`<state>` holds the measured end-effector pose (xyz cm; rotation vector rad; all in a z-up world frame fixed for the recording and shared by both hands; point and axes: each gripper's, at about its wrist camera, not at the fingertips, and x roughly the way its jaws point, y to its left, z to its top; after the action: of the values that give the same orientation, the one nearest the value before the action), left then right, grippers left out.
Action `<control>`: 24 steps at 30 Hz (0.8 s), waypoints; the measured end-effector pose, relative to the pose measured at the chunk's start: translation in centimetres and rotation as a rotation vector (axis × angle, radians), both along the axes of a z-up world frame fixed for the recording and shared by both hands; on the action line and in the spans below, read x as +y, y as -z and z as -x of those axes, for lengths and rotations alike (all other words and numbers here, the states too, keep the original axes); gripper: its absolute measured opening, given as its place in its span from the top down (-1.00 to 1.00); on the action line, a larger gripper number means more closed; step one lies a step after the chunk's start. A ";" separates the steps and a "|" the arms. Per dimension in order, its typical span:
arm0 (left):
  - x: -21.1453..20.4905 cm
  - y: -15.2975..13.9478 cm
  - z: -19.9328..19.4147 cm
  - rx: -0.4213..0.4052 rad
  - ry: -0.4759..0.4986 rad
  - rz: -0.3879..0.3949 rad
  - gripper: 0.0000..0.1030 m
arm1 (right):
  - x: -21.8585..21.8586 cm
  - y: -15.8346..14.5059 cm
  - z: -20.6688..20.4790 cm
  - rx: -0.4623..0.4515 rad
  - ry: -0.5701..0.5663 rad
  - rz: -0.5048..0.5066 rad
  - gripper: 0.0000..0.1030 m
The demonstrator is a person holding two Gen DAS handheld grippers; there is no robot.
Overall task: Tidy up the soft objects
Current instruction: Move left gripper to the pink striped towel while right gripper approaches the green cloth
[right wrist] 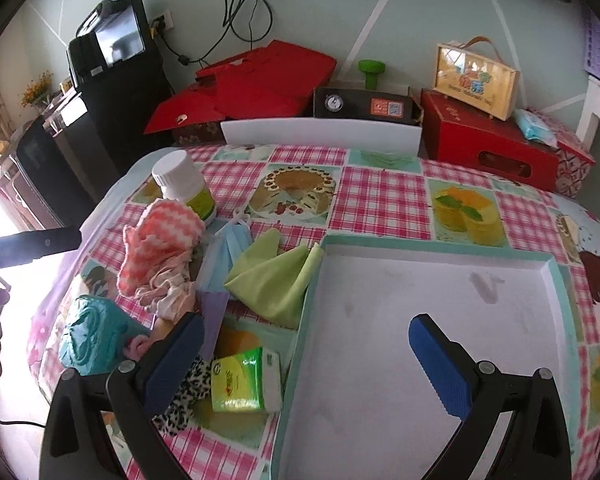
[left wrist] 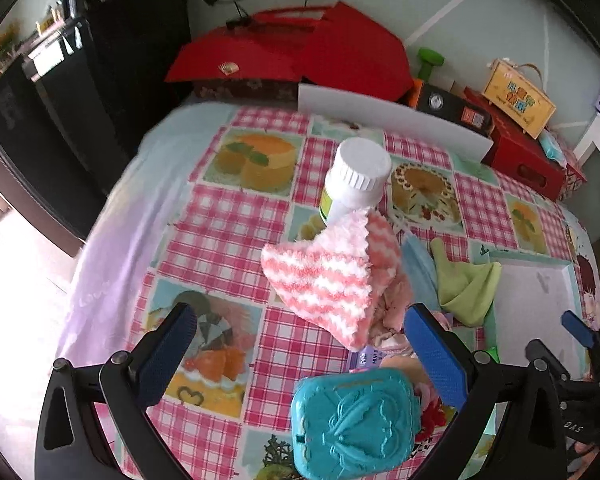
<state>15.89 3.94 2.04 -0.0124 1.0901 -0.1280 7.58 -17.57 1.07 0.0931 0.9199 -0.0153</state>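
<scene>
A pink-and-white striped fuzzy cloth lies on a pile against a white bottle. Beside it lie a pale pink crumpled cloth, a blue face mask and a green cloth. A leopard-print cloth lies by my right gripper's left finger. My left gripper is open, just short of the striped cloth. My right gripper is open and empty over the white tray.
A teal plastic case and a green tissue pack lie near the table's front. Red boxes, a black case and a white board line the back edge. A black cabinet stands left.
</scene>
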 end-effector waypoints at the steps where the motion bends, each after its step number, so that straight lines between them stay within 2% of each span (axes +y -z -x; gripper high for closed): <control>1: -0.1 0.3 -0.5 0.016 0.004 0.006 -1.00 | 0.0 0.3 -0.5 0.008 -0.008 -0.006 -1.00; 7: -1.0 1.9 -2.1 0.079 0.041 0.032 -1.00 | 1.0 0.8 -2.5 0.014 -0.074 -0.031 -0.99; 18: -1.6 4.6 -4.4 0.159 0.051 0.007 -1.00 | 3.8 3.2 -5.6 0.093 -0.194 -0.074 -0.44; 22: -1.5 5.5 -4.9 0.173 0.047 0.007 -1.00 | 4.2 4.1 -6.2 0.117 -0.200 -0.068 -0.42; 24: -1.5 6.0 -5.3 0.182 0.042 0.002 -0.99 | 4.1 4.4 -6.4 0.126 -0.194 -0.076 -0.27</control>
<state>21.16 2.48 -3.91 -0.0033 1.2720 -0.1682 13.98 -13.43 -3.34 0.0740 1.0527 0.1955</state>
